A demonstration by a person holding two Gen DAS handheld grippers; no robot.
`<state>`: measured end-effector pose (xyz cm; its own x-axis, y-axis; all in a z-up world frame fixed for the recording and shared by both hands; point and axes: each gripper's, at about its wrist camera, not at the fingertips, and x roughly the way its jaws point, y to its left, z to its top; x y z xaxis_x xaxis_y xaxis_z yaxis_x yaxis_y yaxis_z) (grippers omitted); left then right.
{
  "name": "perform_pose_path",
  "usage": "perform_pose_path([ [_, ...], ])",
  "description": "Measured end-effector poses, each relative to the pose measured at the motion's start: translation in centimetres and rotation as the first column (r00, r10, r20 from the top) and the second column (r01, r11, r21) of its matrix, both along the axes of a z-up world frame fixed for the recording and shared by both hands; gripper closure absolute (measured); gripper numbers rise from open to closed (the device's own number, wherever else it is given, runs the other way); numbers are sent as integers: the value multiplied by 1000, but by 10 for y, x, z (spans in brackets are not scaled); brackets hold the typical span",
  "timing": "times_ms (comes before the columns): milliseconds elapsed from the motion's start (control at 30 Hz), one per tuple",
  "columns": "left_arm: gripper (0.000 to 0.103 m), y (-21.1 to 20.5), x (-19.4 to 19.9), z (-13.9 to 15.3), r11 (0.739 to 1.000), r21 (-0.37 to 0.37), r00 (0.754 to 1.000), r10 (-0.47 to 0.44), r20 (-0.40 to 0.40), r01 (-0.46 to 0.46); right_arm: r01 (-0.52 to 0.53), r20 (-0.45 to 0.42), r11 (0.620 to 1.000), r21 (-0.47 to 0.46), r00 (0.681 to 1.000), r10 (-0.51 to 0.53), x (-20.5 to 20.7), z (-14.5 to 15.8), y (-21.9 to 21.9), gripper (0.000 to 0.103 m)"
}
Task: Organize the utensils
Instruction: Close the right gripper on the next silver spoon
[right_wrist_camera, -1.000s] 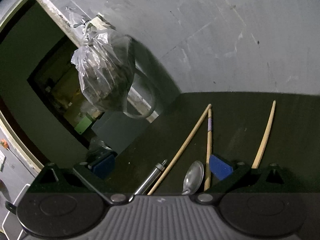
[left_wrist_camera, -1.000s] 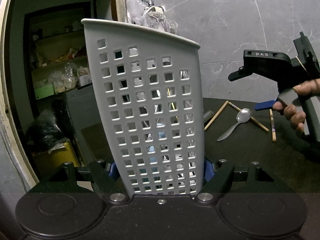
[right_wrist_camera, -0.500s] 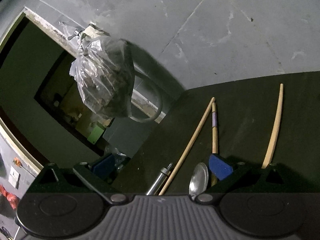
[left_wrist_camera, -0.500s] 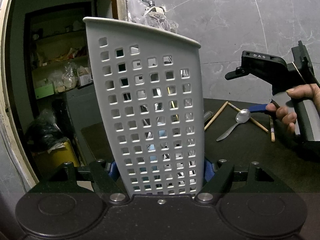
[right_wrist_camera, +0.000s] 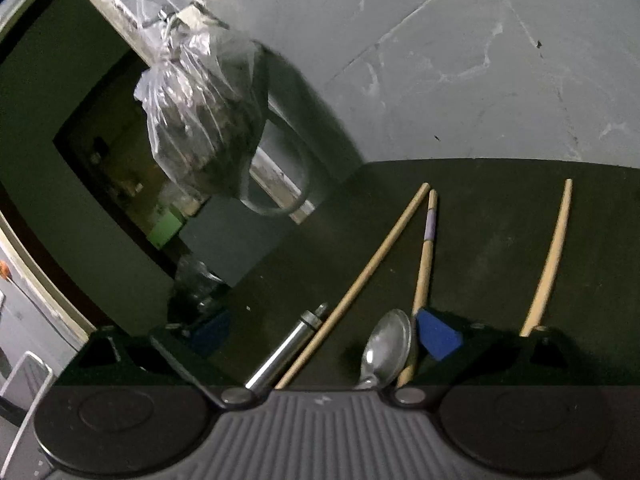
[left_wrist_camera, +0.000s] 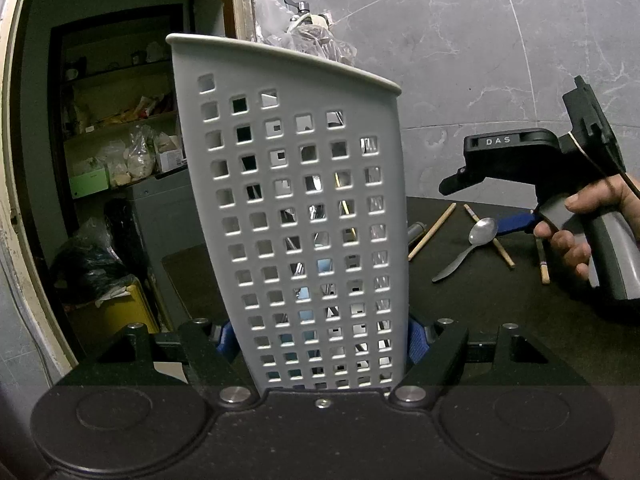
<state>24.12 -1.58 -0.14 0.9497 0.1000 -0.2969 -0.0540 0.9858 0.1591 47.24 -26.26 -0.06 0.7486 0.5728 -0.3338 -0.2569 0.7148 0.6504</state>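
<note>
My left gripper point(left_wrist_camera: 320, 338) is shut on the base of a tall grey perforated utensil holder point(left_wrist_camera: 304, 220), which stands upright and fills the left wrist view; utensils glint through its holes. To the holder's right, a spoon point(left_wrist_camera: 476, 240) lies among chopsticks point(left_wrist_camera: 432, 232) on the dark table point(left_wrist_camera: 500, 320). A hand holds my right gripper point(left_wrist_camera: 484, 206) low over them. In the right wrist view the right gripper point(right_wrist_camera: 324, 332) is wide and its jaws are closing. The spoon point(right_wrist_camera: 388, 348), a metal handle point(right_wrist_camera: 288, 352) and one chopstick point(right_wrist_camera: 360, 280) lie between the jaws, untouched by the pads.
Two more chopsticks lie on the table, a purple-banded one point(right_wrist_camera: 426, 256) and one further right point(right_wrist_camera: 550, 256). A filled plastic bag point(right_wrist_camera: 200, 120) hangs at the wall corner. Left of the table is a doorway with cluttered shelves point(left_wrist_camera: 120, 152). A grey marble wall point(left_wrist_camera: 480, 60) stands behind.
The right gripper has dipped a little lower toward the spoon, and its right pad now sits beside the spoon bowl. The left gripper and the holder have not moved.
</note>
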Motion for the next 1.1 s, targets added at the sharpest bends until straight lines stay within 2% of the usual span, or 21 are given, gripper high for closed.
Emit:
perform_pose_path([
  [300, 26, 0, 0, 0, 1000, 1, 1000, 0, 1, 0, -20, -4, 998, -54, 1000, 20, 0, 0, 9, 12],
  [400, 26, 0, 0, 0, 1000, 0, 1000, 0, 1, 0, -16, -5, 997, -71, 1000, 16, 1, 0, 11, 23],
  [600, 26, 0, 0, 0, 1000, 0, 1000, 0, 0, 0, -11, -19, 997, -70, 1000, 10, 2, -1, 11, 35],
  [900, 26, 1, 0, 0, 1000, -6, 1000, -2, 0, 2, -4, -24, 998, -64, 1000, 3, 4, -2, 9, 38],
  [1100, 26, 2, 1, 1, 1000, -18, 1000, -7, -3, 7, -1, -18, 1000, -10, 1000, 1, 6, -3, 3, 38],
])
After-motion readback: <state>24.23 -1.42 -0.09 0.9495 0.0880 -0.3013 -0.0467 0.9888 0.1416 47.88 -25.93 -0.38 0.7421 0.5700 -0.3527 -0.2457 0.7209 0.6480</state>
